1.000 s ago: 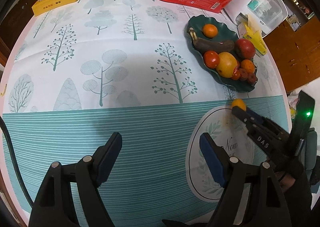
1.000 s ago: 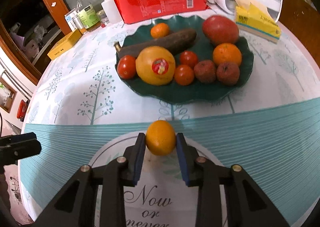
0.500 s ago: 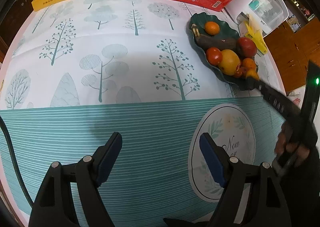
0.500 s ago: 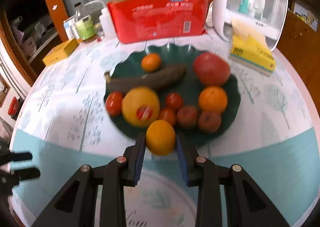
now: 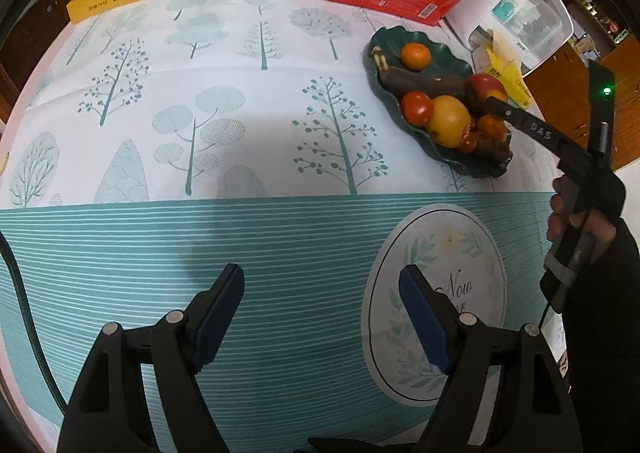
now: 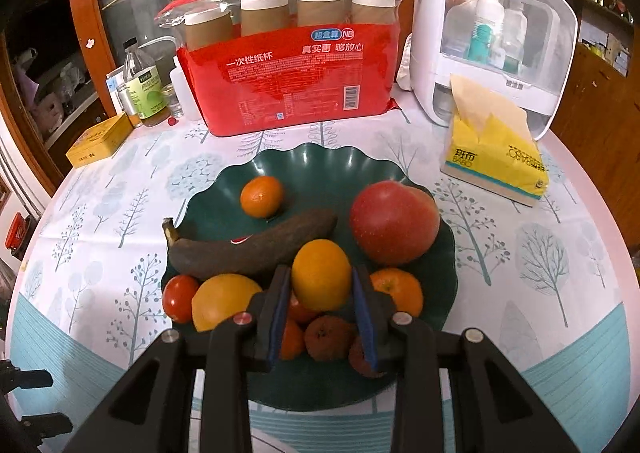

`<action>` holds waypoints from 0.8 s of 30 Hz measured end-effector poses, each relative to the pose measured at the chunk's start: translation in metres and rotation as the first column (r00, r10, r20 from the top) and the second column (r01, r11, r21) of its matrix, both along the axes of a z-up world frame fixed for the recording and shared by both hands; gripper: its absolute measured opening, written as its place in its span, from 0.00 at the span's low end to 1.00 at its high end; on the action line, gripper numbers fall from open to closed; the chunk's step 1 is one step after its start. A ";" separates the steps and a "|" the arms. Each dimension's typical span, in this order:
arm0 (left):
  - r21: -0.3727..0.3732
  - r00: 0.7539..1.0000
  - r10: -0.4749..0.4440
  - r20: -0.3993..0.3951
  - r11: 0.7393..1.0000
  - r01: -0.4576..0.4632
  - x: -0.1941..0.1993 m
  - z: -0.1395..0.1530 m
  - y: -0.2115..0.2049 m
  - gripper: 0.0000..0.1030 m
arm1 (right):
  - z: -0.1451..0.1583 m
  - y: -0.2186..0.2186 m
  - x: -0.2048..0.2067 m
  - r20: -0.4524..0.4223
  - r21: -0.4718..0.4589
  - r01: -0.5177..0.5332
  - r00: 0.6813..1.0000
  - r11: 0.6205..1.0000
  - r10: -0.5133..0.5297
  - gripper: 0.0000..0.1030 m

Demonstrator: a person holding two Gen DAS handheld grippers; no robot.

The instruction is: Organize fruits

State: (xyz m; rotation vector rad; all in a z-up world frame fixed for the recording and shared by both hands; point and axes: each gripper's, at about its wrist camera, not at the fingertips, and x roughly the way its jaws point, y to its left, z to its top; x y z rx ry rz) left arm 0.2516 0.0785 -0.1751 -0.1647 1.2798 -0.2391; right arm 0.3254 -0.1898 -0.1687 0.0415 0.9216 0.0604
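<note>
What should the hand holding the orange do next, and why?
Probably lower it a little and let go. The right gripper grips the orange over the green plate, above the other fruit, and a small gap shows beside the apple.

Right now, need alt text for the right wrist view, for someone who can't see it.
The right gripper holds an orange between its blue pads above a dark green plate. The plate already carries an apple, a blackened banana, a mandarin and other small fruit. Behind stand a red pack of paper cups and a yellow tissue pack.
</note>
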 end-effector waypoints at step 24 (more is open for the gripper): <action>-0.009 0.984 0.173 0.044 0.985 -0.173 -0.138 0.040 -0.046 0.79 | 0.009 -0.033 -0.202 -0.159 0.060 -0.091 0.982 0.994 0.100 0.72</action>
